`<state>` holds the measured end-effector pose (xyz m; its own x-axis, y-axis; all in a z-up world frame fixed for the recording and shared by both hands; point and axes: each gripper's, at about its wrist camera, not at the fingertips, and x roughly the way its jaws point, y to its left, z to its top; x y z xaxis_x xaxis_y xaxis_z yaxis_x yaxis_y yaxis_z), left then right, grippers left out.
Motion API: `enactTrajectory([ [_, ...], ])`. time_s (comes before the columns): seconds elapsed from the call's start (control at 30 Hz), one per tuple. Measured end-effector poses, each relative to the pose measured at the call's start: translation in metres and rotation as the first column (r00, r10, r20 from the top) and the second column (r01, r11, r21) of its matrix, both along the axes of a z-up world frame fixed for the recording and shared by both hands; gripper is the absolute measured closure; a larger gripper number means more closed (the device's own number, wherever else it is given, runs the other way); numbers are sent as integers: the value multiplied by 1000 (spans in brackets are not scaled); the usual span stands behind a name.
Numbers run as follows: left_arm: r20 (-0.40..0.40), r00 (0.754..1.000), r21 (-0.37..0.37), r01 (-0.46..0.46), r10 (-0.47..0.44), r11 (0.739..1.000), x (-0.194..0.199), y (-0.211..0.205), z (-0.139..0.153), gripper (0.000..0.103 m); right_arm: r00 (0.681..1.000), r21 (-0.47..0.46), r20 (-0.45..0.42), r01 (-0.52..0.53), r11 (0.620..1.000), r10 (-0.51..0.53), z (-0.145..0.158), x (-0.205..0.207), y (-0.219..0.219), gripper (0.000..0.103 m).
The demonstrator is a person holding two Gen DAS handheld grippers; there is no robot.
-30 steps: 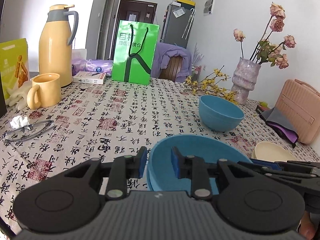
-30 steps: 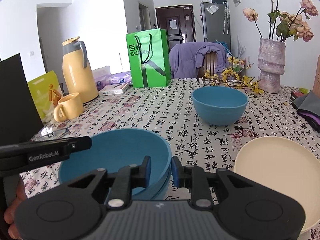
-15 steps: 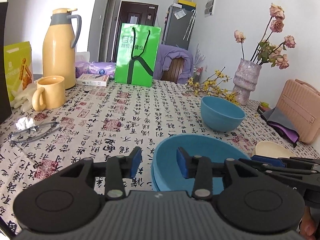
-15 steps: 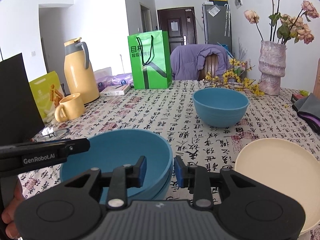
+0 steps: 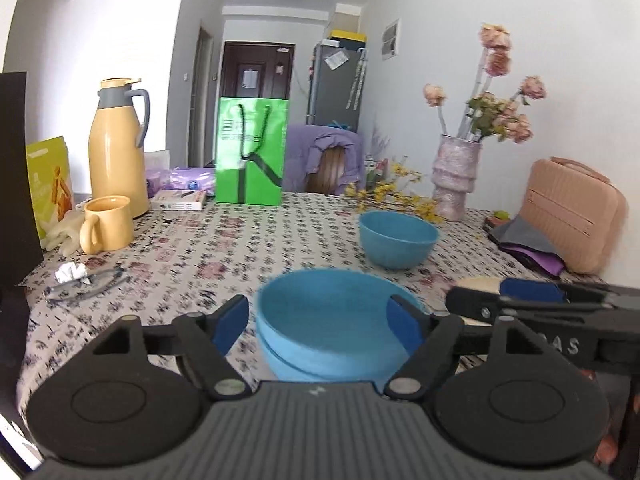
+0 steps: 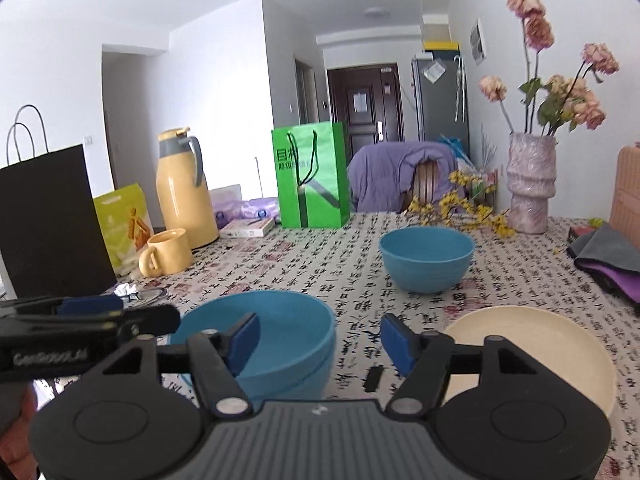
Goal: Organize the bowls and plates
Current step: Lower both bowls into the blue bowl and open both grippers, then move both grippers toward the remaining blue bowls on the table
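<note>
Two nested blue bowls [image 5: 332, 320] [image 6: 272, 336] stand on the patterned tablecloth close in front of both grippers. My left gripper [image 5: 318, 324] is at their left side; its jaws are opening, the pads clear of the rim. My right gripper [image 6: 320, 338] is at their right side, its jaws opening too, with the stack's right rim in the gap and untouched. A single blue bowl [image 5: 396, 240] [image 6: 426, 258] sits farther back. A cream plate [image 6: 532, 344] [image 5: 476, 282] lies to the right of the stack.
At the left stand a yellow thermos [image 6: 184, 196], a yellow mug [image 6: 166, 256], a black paper bag [image 6: 48, 224] and glasses [image 5: 88, 284]. A green bag [image 6: 310, 178] stands at the back, with a vase of flowers [image 6: 530, 184] and a pink case [image 5: 572, 216] at the right.
Both grippers were shut on the rim of the nested blue bowls; they have let go, spread wide and drawn back a little from the stack, which stays on the table.
</note>
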<state>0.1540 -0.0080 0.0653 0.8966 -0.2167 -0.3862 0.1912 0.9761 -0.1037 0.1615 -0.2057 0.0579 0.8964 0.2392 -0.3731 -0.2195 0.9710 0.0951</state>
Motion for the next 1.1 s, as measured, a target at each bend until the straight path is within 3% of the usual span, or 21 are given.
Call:
enactTrajectory([
  [0.27, -12, 995, 18, 104, -104, 994, -34, -55, -23, 21, 996, -15, -15, 86, 996, -86, -18, -42, -49, 30],
  [0.57, -36, 994, -6, 101, -101, 995, -48, -96, -43, 21, 987, -31, -40, 154, 988, -155, -41, -81, -102, 26],
  [0.8, -36, 995, 10, 95, -95, 995, -37, -109, -36, 21, 980, -3, -42, 195, 981, -194, -43, -77, -125, 26],
  [1.1, 3, 995, -3, 101, -101, 995, 12, -113, -4, 21, 969, 21, -40, 245, 969, -244, -32, -32, -148, 26],
])
